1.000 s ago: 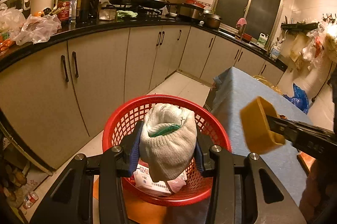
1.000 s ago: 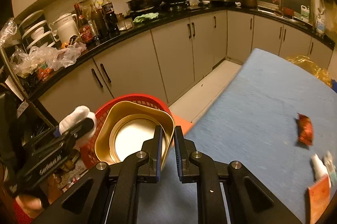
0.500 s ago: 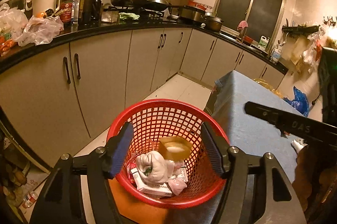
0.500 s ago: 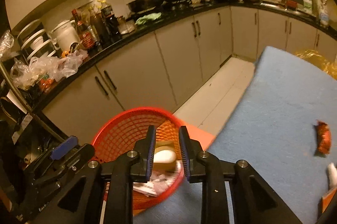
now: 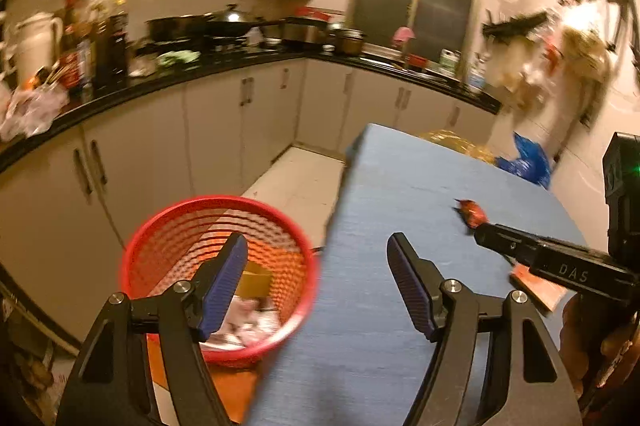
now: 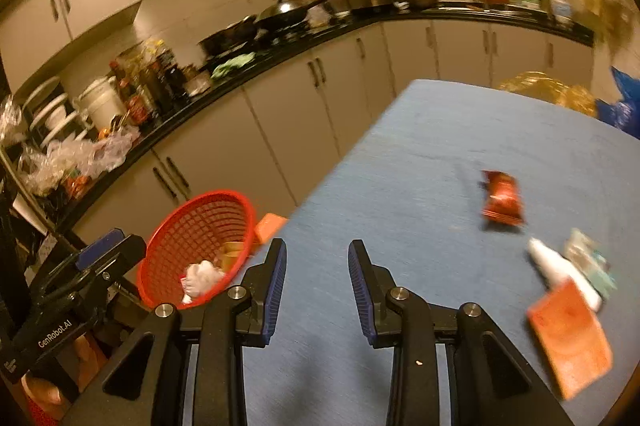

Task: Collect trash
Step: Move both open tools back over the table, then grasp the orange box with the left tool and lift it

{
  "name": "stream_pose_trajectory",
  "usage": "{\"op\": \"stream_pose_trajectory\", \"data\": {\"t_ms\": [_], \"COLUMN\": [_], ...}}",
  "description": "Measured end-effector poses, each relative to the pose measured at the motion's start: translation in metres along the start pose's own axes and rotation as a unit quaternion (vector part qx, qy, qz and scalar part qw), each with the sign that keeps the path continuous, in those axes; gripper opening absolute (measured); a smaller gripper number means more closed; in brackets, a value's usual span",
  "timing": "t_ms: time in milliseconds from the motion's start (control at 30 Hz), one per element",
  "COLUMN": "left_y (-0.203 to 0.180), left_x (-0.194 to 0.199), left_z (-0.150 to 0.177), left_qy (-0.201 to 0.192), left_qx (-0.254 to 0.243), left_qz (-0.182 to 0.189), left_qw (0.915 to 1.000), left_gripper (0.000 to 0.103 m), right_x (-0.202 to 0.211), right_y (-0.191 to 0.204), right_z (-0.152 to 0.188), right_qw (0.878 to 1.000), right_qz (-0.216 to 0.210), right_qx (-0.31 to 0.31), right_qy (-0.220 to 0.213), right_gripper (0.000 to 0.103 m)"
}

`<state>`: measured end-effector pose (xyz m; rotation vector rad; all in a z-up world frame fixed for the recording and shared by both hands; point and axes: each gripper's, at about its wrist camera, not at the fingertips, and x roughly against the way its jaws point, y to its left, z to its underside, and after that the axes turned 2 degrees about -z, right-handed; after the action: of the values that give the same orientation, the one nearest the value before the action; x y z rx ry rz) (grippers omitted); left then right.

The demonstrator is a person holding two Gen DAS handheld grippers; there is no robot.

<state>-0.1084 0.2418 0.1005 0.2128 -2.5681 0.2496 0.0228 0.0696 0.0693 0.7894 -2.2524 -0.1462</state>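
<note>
The red mesh basket (image 5: 168,226) (image 6: 192,222) sits beside the blue table (image 5: 400,186) (image 6: 420,154); a white sock (image 6: 202,276) and a tan container (image 5: 256,280) (image 6: 232,252) lie in it. My left gripper (image 5: 316,282) is empty, its jaws opening over the table's edge. My right gripper (image 6: 318,286) is empty too, jaws opening above the cloth. On the table lie a red snack packet (image 5: 470,212) (image 6: 502,198), a white bottle (image 6: 560,270), an orange carton (image 6: 570,338) and a pale wrapper (image 6: 588,260).
Cabinets under a black counter (image 5: 180,82) run along the left and back, crowded with bottles, pans and bags. A yellow bag (image 6: 548,92) and a blue bag (image 5: 528,162) sit past the table's far end. An orange stool (image 6: 270,226) stands under the basket.
The left gripper let the sock drop and the right let the tan container drop into the basket. Both opened and swung right, toward the table.
</note>
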Motion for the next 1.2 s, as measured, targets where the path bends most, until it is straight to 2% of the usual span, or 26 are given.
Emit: {"op": "stream_pose_trajectory", "data": {"t_ms": [100, 333, 433, 500, 633, 767, 800, 933, 967, 1067, 1200], "left_y": [-0.034, -0.103, -0.126, -0.139, -0.150, -0.149, -0.147, -0.141, -0.141, -0.144, -0.156], "left_x": [-0.002, -0.020, -0.024, -0.026, -0.026, -0.027, -0.027, -0.031, -0.033, -0.039, -0.046], "left_z": [0.005, 0.022, 0.031, 0.035, 0.040, 0.040, 0.040, 0.038, 0.038, 0.038, 0.035], "left_qy": [0.011, 0.057, 0.073, 0.076, 0.081, 0.085, 0.086, 0.096, 0.100, 0.121, 0.139], "left_qx": [-0.026, -0.074, -0.088, -0.101, -0.113, -0.111, -0.108, -0.092, -0.089, -0.079, -0.069], "left_qz": [0.021, 0.080, 0.103, 0.107, 0.114, 0.108, 0.108, 0.113, 0.116, 0.130, 0.148], "left_qw": [0.9994, 0.9925, 0.9881, 0.9862, 0.9838, 0.9842, 0.9845, 0.9847, 0.9842, 0.9809, 0.9766], "left_gripper": [0.074, 0.074, 0.074, 0.074, 0.075, 0.075, 0.075, 0.077, 0.078, 0.078, 0.078], "right_x": [0.025, 0.066, 0.069, 0.067, 0.059, 0.057, 0.055, 0.049, 0.055, 0.075, 0.083], "right_y": [-0.035, -0.156, -0.194, -0.216, -0.219, -0.190, -0.179, -0.144, -0.143, -0.152, -0.179], "right_z": [0.008, 0.031, 0.037, 0.044, 0.051, 0.055, 0.056, 0.060, 0.057, 0.047, 0.036], "right_qw": [1.000, 0.989, 0.984, 0.981, 0.979, 0.983, 0.981, 0.974, 0.975, 0.986, 0.983], "right_qz": [0.016, 0.098, 0.100, 0.082, 0.030, -0.029, -0.067, -0.150, -0.147, -0.088, -0.058], "right_qx": [-0.018, -0.106, -0.144, -0.175, -0.199, -0.179, -0.176, -0.155, -0.151, -0.138, -0.172], "right_qy": [-0.010, -0.003, 0.012, 0.020, 0.035, 0.040, 0.050, 0.072, 0.062, 0.015, -0.005], "right_gripper": [0.037, 0.038, 0.039, 0.039, 0.040, 0.042, 0.043, 0.044, 0.044, 0.044, 0.044]}}
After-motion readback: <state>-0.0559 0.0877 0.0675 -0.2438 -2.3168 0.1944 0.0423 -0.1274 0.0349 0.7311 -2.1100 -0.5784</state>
